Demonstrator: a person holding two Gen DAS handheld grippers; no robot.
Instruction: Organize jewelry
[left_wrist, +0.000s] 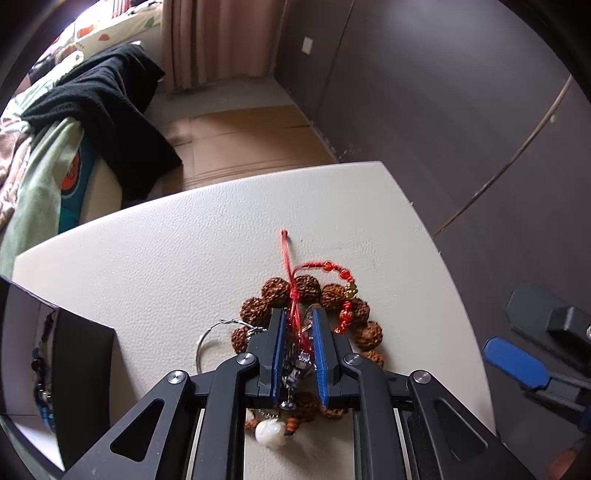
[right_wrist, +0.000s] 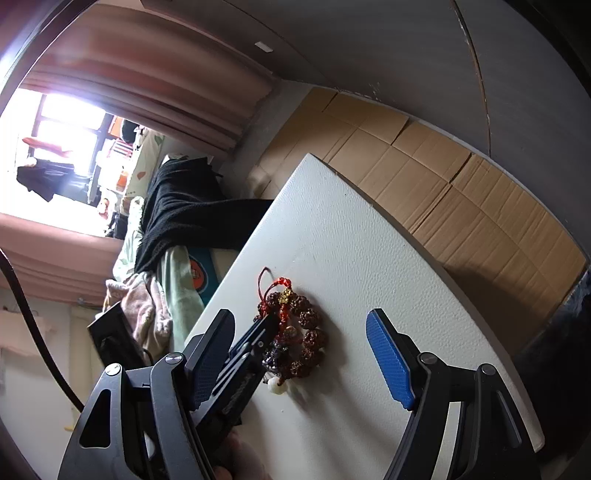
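A pile of jewelry lies on the white table (left_wrist: 147, 266): a bracelet of large brown knobbly beads (left_wrist: 275, 291), a red cord with red beads and a gold charm (left_wrist: 291, 280), a thin silver ring (left_wrist: 207, 336), and a white carved bead (left_wrist: 269, 434). My left gripper (left_wrist: 298, 317) sits low over the pile, its jaws narrowed around the red cord and a dark metallic piece (left_wrist: 295, 369). The pile also shows in the right wrist view (right_wrist: 295, 332). My right gripper (right_wrist: 299, 325) is wide open, hovering to the right of the pile.
A dark box (left_wrist: 79, 369) with beaded items stands at the table's left edge. A bed with a black blanket (left_wrist: 103, 110) lies beyond. Cardboard sheets (right_wrist: 461, 192) cover the floor past the far edge. A dark wall is at the right.
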